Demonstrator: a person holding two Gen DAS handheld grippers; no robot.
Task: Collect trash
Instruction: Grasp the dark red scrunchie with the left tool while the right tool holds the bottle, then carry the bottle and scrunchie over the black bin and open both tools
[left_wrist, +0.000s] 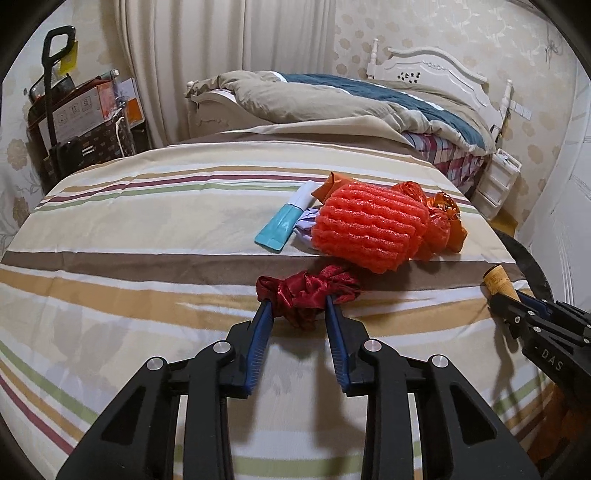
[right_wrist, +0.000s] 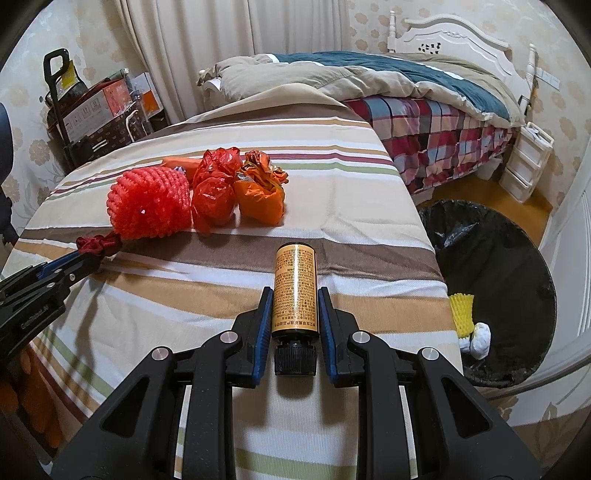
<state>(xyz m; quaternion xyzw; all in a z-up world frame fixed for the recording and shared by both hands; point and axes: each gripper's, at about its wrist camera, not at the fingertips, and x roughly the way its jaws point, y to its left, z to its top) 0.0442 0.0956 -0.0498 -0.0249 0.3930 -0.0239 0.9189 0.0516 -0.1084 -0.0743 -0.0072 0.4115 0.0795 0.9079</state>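
Both grippers are working over a striped sheet (left_wrist: 155, 229), cotton-looking, w/ brown, tan, green and maroon bands. The left gripper (left_wrist: 300, 304) is pinching a crumpled dark-red satin ribbon (left_wrist: 308, 291), shiny and bunched; its blue ribbed fingers (left_wrist: 263, 321) are standing partway apart, w/ the fabric filling the gap, pressing on both sides. The right gripper (right_wrist: 294, 301) is clamping a small cylindrical bottle (right_wrist: 294, 291), gold printed label, black ribbed cap toward the camera, lying on its side btwn the pads, jaws narrowed to its width.

Beyond the ribbon a pile is sitting mid-sheet: a red foam net sleeve (left_wrist: 367, 230), spongy and ridged, touching crinkly red plastic bags (right_wrist: 214, 184) and an orange wrapper bundle (right_wrist: 260, 188).

The left view is showing a flat teal-and-white tube (left_wrist: 286, 221) and a bit of lilac stuff tucked just beside the foam; the right view is hiding nearly all of that behind the net. The right view alone is showing the round bin w/ black liner (right_wrist: 517, 258) on the floor off the sheet's right edge, holding a yellow foam net (right_wrist: 461, 310) and a white wad (right_wrist: 478, 339). The left view is catching only the bin's dark rim.
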